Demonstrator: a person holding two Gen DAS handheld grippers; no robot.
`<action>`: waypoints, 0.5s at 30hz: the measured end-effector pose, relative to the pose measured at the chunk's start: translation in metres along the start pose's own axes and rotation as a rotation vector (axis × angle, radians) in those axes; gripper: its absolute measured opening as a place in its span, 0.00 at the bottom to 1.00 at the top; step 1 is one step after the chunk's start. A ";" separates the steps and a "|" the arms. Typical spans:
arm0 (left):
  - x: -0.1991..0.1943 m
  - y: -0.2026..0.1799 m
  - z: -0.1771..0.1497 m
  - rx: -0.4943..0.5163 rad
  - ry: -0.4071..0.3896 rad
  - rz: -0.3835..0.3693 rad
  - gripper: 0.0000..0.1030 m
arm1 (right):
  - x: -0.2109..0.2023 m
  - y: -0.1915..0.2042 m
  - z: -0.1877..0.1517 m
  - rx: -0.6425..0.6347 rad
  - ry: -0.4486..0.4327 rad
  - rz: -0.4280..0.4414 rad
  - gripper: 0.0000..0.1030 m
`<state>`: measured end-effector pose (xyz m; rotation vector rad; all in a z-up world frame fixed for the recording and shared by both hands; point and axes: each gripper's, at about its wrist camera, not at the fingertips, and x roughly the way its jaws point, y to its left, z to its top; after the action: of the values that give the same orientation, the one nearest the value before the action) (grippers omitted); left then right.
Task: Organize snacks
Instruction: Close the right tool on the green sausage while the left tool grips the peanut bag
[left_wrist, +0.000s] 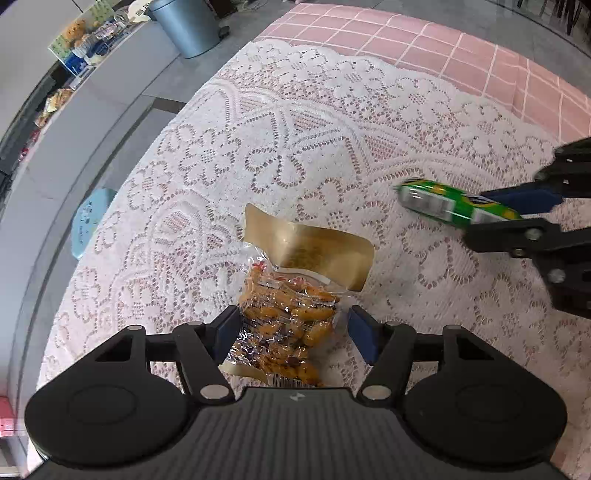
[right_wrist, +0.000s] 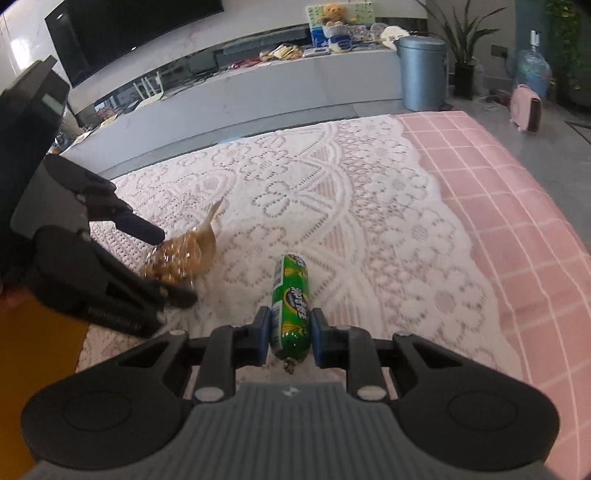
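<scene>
A clear packet of golden-brown snacks (left_wrist: 291, 310) with a gold top lies flat on the lace cloth. My left gripper (left_wrist: 293, 334) straddles its lower half, blue pads (left_wrist: 360, 332) on either side; a small gap shows at the right pad, so it stands open. In the right wrist view the same packet (right_wrist: 184, 251) sits between the left gripper's (right_wrist: 170, 266) fingers. My right gripper (right_wrist: 290, 332) is shut on a green sausage-shaped snack tube (right_wrist: 291, 291), gripped near its tied end, the rest sticking out ahead. The left wrist view shows that tube (left_wrist: 432, 201) held in the right gripper (left_wrist: 484, 212) at the right edge.
White lace cloth (left_wrist: 295, 147) covers a pink checked tablecloth (right_wrist: 517, 206). Beyond the table's far edge stand a grey bin (right_wrist: 421, 74), a low grey cabinet (right_wrist: 295, 85) with clutter and a teddy bear, and a blue stool (left_wrist: 88, 221). A plant and water bottle stand at back right.
</scene>
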<state>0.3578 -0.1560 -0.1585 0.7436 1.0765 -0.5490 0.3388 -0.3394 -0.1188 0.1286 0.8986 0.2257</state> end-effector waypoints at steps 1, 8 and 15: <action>-0.001 -0.001 -0.001 0.005 -0.002 0.009 0.69 | -0.003 -0.002 -0.004 0.010 0.001 -0.001 0.19; -0.023 -0.014 0.002 0.018 -0.080 0.083 0.32 | -0.018 -0.013 -0.022 0.083 -0.006 0.002 0.19; -0.034 -0.018 0.004 0.040 -0.084 0.216 0.15 | -0.030 -0.010 -0.033 0.091 -0.019 0.007 0.19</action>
<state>0.3343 -0.1694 -0.1311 0.8530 0.8964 -0.4143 0.2965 -0.3560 -0.1180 0.2183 0.8896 0.1900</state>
